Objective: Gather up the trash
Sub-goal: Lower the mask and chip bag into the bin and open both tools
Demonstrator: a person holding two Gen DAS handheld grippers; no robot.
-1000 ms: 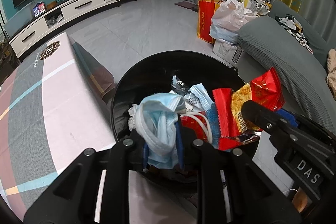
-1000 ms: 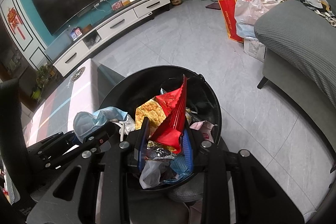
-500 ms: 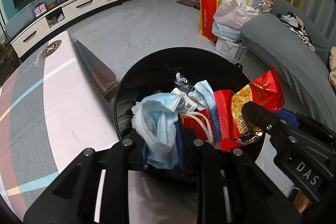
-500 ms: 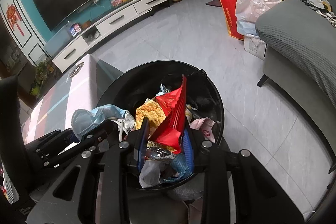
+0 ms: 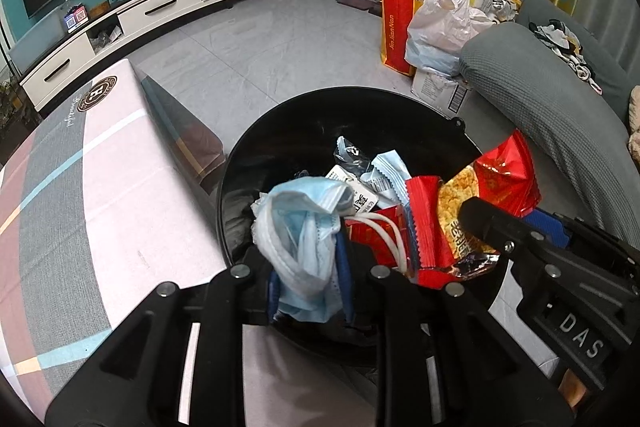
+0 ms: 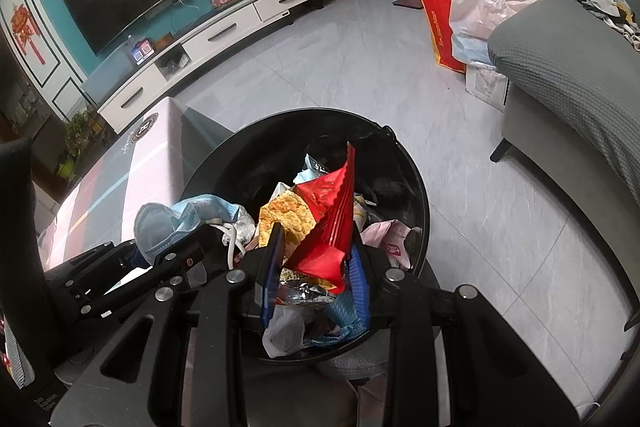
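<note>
Over the near rim of the black trash bin [image 5: 280, 131], the left gripper [image 5: 310, 267] was clenched on a crumpled blue face mask [image 5: 304, 223]. The right gripper [image 6: 316, 267] was clamped on a red snack wrapper [image 6: 328, 211], held above the bin's near edge. Wrappers [image 5: 372, 167] lay inside the bin. The bin stood beside the pink-and-grey table's [image 5: 100, 187] right edge, on the tiled floor [image 6: 360, 67].
</note>
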